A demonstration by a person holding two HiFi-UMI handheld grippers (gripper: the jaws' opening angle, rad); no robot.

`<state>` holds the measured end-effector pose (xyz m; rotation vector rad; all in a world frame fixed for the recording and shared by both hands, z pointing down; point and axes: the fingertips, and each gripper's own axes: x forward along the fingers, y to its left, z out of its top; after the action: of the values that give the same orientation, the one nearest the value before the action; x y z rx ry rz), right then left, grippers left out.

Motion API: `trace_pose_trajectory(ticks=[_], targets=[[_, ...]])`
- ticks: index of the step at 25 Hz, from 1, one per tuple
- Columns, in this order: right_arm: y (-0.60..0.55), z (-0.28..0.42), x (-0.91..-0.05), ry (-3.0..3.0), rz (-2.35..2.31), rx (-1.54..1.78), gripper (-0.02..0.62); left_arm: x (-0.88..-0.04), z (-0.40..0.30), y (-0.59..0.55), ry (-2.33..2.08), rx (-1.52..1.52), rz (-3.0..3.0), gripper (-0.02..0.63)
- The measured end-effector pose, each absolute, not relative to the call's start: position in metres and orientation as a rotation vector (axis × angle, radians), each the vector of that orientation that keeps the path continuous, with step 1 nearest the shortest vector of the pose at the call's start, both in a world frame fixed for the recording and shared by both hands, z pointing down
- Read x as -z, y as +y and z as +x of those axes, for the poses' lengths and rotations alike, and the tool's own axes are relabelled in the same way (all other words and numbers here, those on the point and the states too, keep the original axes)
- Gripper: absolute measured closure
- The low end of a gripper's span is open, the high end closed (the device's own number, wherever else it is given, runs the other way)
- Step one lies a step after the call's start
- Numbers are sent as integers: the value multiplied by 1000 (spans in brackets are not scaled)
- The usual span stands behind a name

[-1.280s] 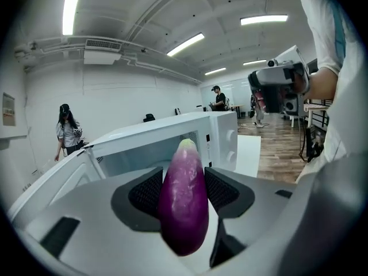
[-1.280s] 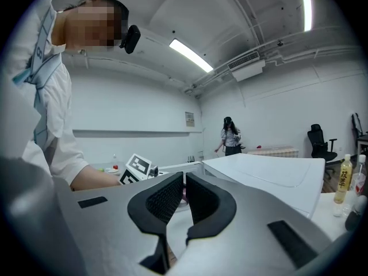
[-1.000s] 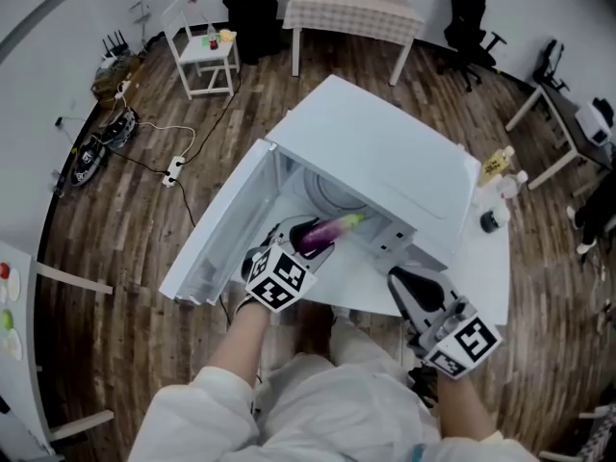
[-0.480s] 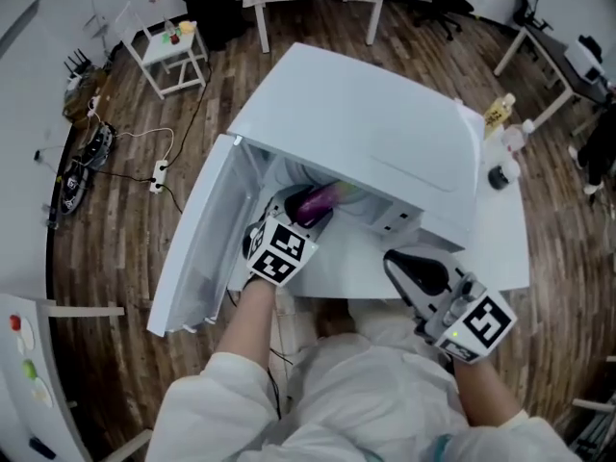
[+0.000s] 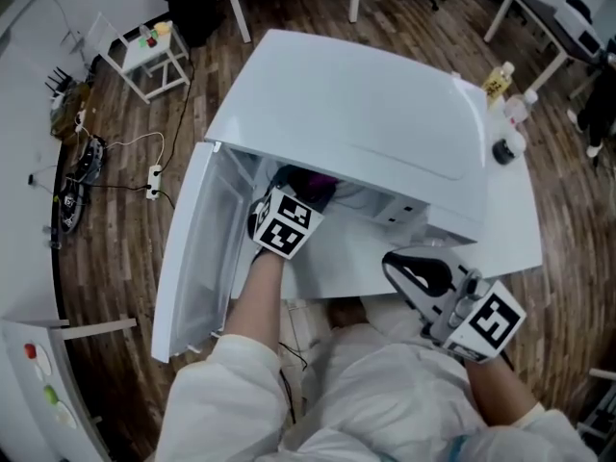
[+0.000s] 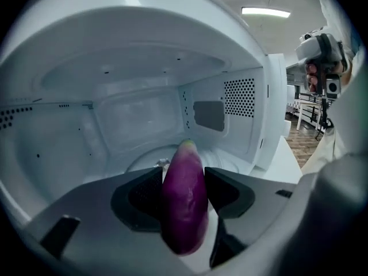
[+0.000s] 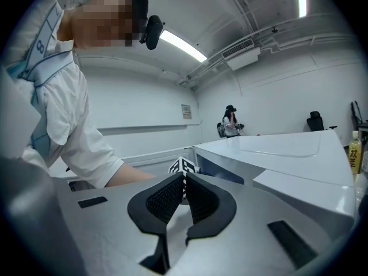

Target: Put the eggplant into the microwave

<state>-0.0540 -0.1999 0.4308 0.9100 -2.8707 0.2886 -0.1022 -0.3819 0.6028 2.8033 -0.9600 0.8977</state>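
Note:
The white microwave (image 5: pixel 366 114) stands on a white table with its door (image 5: pixel 197 248) swung open to the left. My left gripper (image 5: pixel 296 192) reaches into the cavity, shut on the purple eggplant (image 6: pixel 184 203). The eggplant lies lengthwise between the pads, its pale green tip pointing at the back wall above the glass turntable (image 6: pixel 144 161). From the head view only a dark purple bit of the eggplant (image 5: pixel 315 183) shows under the microwave's top. My right gripper (image 5: pixel 409 269) hangs in front of the table edge, right of the opening, shut with nothing in it (image 7: pixel 183 195).
Bottles (image 5: pixel 500 80) and a dark round thing (image 5: pixel 502 150) stand on the table (image 5: pixel 510 229) to the microwave's right. A small white side table (image 5: pixel 144 56) and cables (image 5: pixel 87 162) are on the wooden floor at the left. A person (image 7: pixel 230 121) stands far off.
My left gripper has gone forward and down into the microwave with the eggplant, which is now mostly hidden under the top. The right gripper has sunk a little.

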Motion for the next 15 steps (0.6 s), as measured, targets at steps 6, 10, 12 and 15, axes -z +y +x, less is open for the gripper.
trace_pose_trajectory(ticks=[6,10,12,15], targets=[[-203,-52,-436,-2874,929,-318,560,-609,-88,-395,-951,-891,2810,377],[-205,-49,-440,-2869,932,-322,560,-610,-83,-399,-952,-888,2824,377],[-206,-50,-440,-2870,927,-318,560,-611,-82,-400,-965,-871,2835,374],[-205,-52,-442,-2868,916,-313,560,-610,-85,-399,-990,-834,2841,373]])
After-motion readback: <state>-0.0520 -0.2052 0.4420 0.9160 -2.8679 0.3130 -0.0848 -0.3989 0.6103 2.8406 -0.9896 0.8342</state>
